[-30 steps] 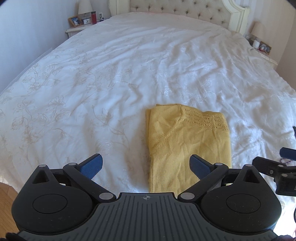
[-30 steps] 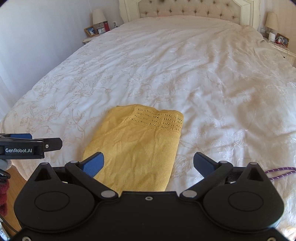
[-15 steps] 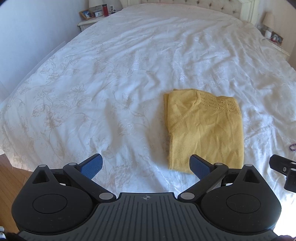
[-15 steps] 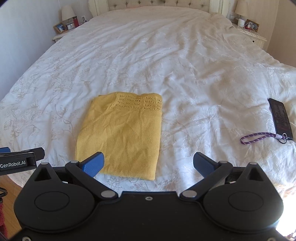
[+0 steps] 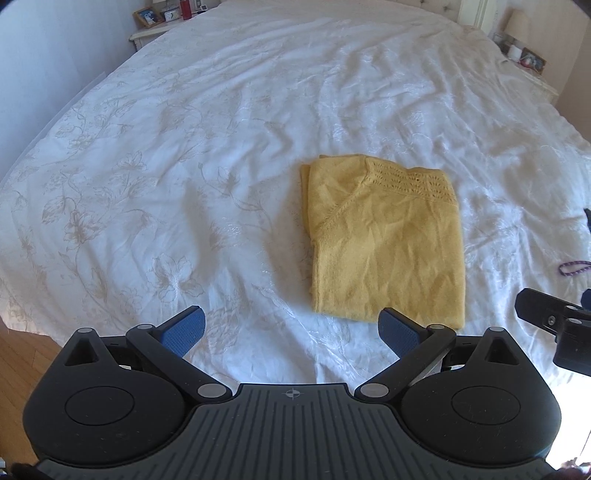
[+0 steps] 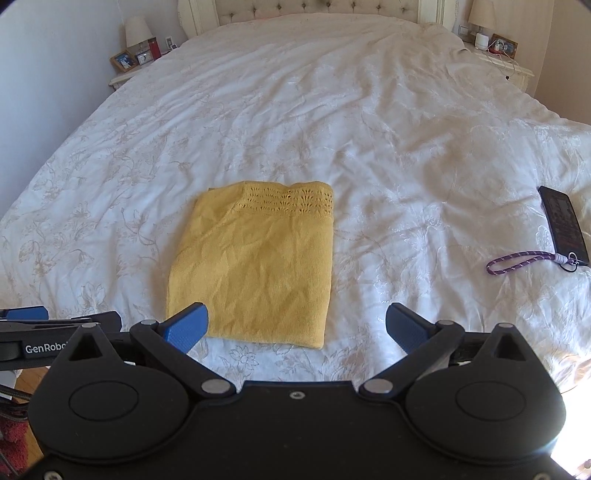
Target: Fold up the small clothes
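Home bedroom. Large bed point(image 6: 332, 110) with white floral-embroidered bedspread ahead of jaws; tufted headboard point(image 6: 317, 7) at far end. Nightstands either side: lamp point(image 6: 137, 31), framed photo point(image 6: 123, 61) far left; second lamp point(image 6: 481, 13) far right. Wood floor point(image 5: 22, 369) at lower left.

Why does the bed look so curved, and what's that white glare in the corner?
Both views: fisheye lenses bend the bed edges. Right wrist view: overexposed glare bottom right, yellow garment sharp. Left wrist view: similar glare at lower right; cool, bluish daylight on the bedspread.
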Available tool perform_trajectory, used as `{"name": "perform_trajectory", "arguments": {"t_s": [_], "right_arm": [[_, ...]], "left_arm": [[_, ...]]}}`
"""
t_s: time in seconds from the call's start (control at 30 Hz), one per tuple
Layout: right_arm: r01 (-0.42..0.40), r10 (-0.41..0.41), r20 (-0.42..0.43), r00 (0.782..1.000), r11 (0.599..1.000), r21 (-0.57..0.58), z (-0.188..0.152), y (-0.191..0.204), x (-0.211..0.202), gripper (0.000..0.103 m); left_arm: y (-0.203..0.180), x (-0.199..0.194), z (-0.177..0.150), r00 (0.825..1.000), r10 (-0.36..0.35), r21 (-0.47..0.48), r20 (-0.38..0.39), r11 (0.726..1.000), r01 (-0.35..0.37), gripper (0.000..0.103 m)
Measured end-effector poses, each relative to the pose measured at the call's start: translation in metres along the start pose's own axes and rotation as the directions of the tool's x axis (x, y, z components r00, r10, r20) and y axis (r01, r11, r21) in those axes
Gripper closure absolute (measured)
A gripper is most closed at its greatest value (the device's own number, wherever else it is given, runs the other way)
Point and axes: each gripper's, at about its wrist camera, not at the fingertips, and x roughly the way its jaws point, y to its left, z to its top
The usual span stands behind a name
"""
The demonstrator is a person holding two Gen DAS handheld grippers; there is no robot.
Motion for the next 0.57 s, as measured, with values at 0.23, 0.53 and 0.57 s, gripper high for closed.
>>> {"name": "perform_trajectory", "arguments": {"t_s": [0.23,0.53,0.57], "right_arm": [[-0.003,0.003,-0.009,1.000,1.000,0.016,0.000,-0.004,0.003,0.001],[-0.011,0.011,-0.019,1.000,1.000,0.028,0.002,-0.007,0.008,0.001],[-0.012,0.012,-0.022,1.000,0.999,0.030,0.003,-0.007,0.009,0.001]], "left_arm": [[-0.004,0.005,0.000,1.000,-0.008,0.002,-0.019,1.000,0.008,0.001],[-0.014,0.011,0.004,1.000,-0.006,0.029,-0.021,1.000,0.007,0.001],[-0.015,0.012,0.004,1.000,-0.007,0.030,-0.024,1.000,0.008,0.001]]}}
